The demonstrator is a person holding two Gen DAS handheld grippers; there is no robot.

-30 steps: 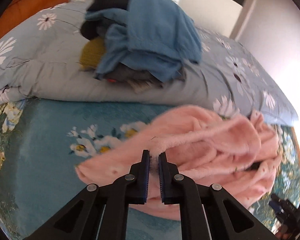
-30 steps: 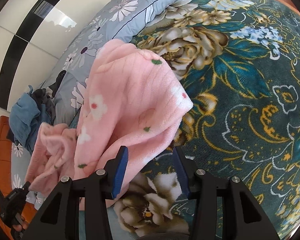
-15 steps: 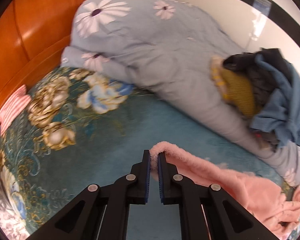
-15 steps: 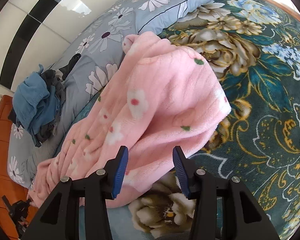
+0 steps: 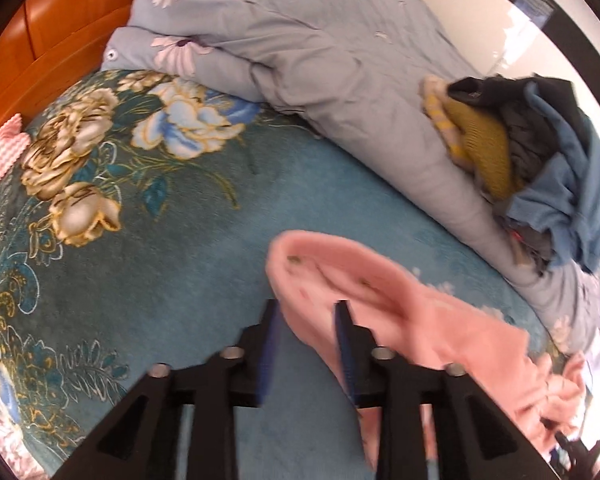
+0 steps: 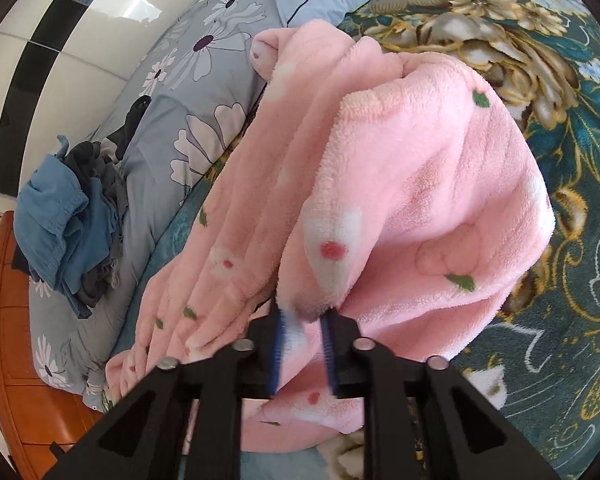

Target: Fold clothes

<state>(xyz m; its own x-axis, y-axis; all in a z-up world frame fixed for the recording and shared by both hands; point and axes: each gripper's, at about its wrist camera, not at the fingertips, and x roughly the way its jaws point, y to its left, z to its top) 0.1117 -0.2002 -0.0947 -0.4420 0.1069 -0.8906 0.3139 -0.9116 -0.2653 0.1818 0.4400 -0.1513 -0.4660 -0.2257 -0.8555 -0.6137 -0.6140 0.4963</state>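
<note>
The left gripper [image 5: 306,320] stands with its jaws apart, having just been opening; a corner of the pink fleece garment [image 5: 380,304] lies between the blue pads, the right pad against the cloth, the left one clear. From there the garment trails toward 4 o'clock across the teal floral bedspread [image 5: 140,240].

The right gripper [image 6: 302,326] has just been closing and now pinches a fold of the same pink fleece garment [image 6: 400,184], which spreads upward from the jaws toward 12 o'clock, printed with white flowers and small green leaves.

One heap of clothes [image 5: 540,176], blue, dark and mustard pieces, sits on the grey daisy-print duvet [image 5: 320,52] at 2 o'clock in the left wrist view. An orange wooden headboard [image 5: 52,40] runs at 10 o'clock. No writing is legible.
</note>
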